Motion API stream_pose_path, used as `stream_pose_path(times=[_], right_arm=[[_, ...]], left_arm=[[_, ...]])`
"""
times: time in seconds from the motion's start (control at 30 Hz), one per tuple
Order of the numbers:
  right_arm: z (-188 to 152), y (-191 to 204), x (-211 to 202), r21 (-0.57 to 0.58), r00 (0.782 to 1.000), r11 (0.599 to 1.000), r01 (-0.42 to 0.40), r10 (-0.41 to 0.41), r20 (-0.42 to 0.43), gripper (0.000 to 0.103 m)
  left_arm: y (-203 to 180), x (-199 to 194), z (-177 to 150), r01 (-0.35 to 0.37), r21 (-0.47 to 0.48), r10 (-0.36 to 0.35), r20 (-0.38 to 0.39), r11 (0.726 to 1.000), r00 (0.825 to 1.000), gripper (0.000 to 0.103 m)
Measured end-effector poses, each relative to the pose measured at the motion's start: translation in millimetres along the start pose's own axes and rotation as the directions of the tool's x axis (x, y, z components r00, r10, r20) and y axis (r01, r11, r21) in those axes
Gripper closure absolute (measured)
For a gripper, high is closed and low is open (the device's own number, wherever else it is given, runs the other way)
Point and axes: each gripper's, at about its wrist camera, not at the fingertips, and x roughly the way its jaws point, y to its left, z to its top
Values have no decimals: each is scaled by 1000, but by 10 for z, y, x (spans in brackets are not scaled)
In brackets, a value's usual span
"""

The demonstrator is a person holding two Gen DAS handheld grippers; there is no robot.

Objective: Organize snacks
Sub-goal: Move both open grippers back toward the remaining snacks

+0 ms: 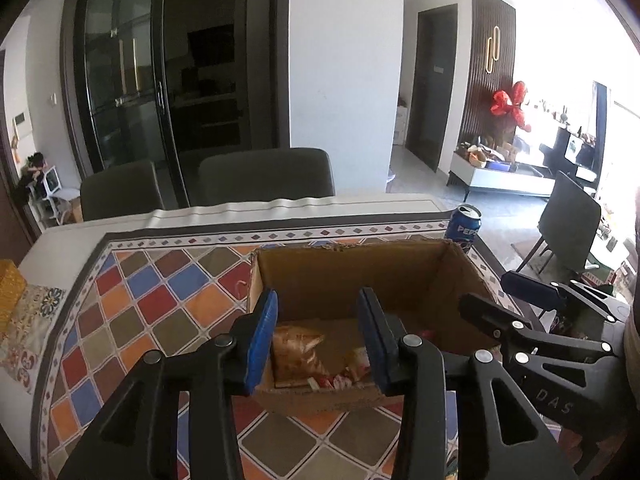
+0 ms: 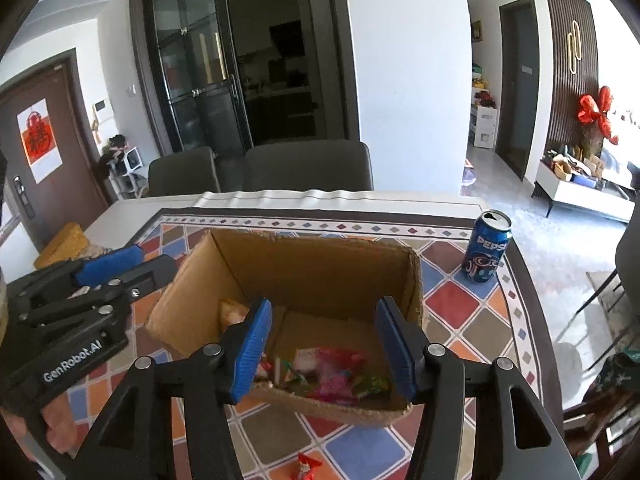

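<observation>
Both tools hang released over the cardboard box (image 2: 304,280), each with its blue pads spread and nothing between them: the left tool (image 1: 318,344) above the box's near-left part, the right tool (image 2: 324,348) above its near-right part. Snack packets (image 2: 332,372) already lie on the box floor, a pinkish and green jumble toward the near wall, and an orange-tinted bag (image 1: 298,350) sits toward the box's left side. One red-wrapped snack (image 2: 306,465) lies outside, on the table (image 2: 360,452) just in front of the box's near wall, so I judge the sorting nearly done with that piece left to collect.

Trouble from here would most likely come from the two tools working close together over the box: a reach for the stray wrapper could knock one against the other, or catch the soft, frayed near rim and shove the light box across the patterned cloth. The wrapper is small and flat, so the pads could slide off it or pinch the cloth instead.

A Pepsi can (image 2: 486,248) stands open to the right of the box and beyond it, near the table edge; a wide sweep could tip it. Two chairs (image 2: 308,166) stand behind the box, well apart from it
</observation>
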Motion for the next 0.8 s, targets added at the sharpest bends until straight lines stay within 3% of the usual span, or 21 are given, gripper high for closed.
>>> stream_pose_path(times=[0.47,0.8], right_arm=[[-382,28,-520,2,999,999,-49,49,16,47],[-730,-20,-712,-1,998,999,-52,52,-25,47]], left_arm=[[-168,-527,-381,42,15,-43,38,999,998,54],[-319,-681,-760,76,19,-76,-1,997,997,53]])
